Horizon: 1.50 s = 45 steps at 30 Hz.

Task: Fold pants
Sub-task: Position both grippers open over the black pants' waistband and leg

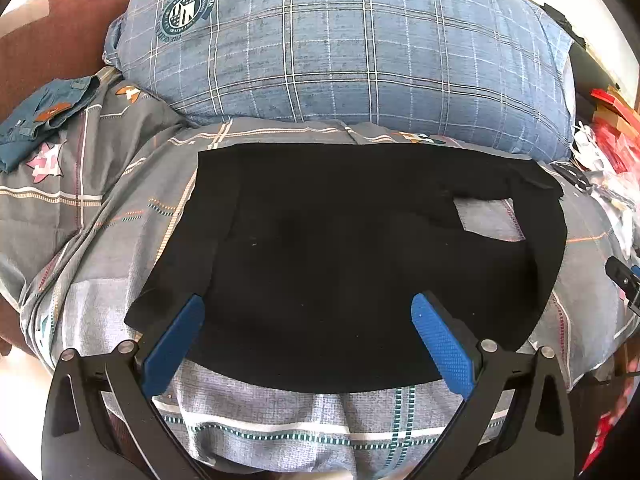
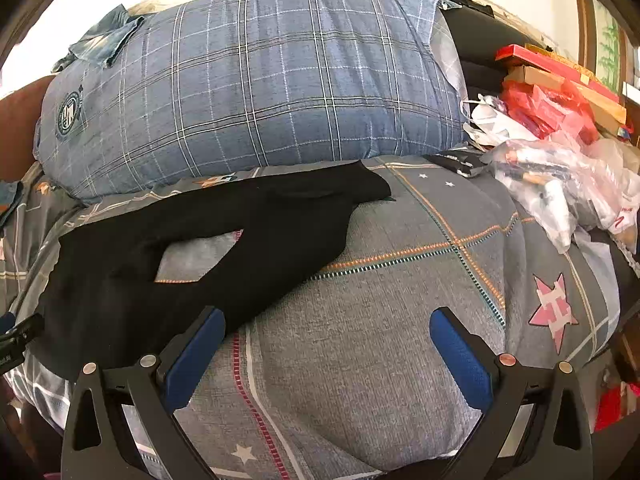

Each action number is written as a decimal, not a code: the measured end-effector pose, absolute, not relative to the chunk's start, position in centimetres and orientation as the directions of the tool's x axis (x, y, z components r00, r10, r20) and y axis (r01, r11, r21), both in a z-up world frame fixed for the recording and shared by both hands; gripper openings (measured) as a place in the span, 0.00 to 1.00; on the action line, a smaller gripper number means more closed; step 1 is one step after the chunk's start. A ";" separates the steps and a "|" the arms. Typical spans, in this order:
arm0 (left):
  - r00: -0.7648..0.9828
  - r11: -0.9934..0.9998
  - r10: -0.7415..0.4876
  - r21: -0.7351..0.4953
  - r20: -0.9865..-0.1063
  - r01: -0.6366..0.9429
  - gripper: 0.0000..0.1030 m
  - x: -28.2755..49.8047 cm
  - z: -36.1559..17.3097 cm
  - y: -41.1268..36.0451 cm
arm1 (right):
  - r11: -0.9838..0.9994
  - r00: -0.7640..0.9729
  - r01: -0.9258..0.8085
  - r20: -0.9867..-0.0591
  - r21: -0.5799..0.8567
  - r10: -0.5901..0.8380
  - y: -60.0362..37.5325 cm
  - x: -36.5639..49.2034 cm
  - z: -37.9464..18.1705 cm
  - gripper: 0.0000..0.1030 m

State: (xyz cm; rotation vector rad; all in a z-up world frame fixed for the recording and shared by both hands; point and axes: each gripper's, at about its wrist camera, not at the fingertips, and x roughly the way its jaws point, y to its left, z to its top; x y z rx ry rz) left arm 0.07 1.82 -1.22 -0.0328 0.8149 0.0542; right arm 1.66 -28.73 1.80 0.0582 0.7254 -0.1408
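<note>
The black pants point(image 1: 340, 248) lie flat on the grey patterned bed cover point(image 1: 100, 272), with a gap between the legs showing the cover at the right. My left gripper point(image 1: 308, 308) is open and empty, its blue pads over the pants' near edge. In the right wrist view the pants point(image 2: 224, 248) stretch from the left toward the middle, legs ending near the pillow. My right gripper point(image 2: 326, 320) is open and empty over the bare cover point(image 2: 380, 320); its left pad point(image 2: 200, 348) is at the pants' near edge. A part of the other gripper shows at the left edge point(image 2: 16, 340).
A big blue plaid pillow point(image 1: 340, 48) lies behind the pants, also in the right wrist view point(image 2: 248, 80). Folded blue jeans point(image 1: 44, 116) sit at the far left. Plastic bags point(image 2: 560, 184) and red boxes point(image 2: 560, 92) pile at the right.
</note>
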 end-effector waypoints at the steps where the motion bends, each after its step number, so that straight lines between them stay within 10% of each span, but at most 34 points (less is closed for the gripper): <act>1: 0.684 0.998 0.037 -0.008 -0.729 -0.062 1.00 0.1 -1.2 1.8 | 0.989 0.740 0.147 -0.664 0.005 -0.106 -28.7 1.6 1.8 1.00; 45: 0.668 0.997 0.039 -0.016 -0.743 -0.075 1.00 0.7 -1.5 1.8 | 0.991 0.734 0.134 -0.672 0.004 -0.097 -28.4 2.1 1.5 1.00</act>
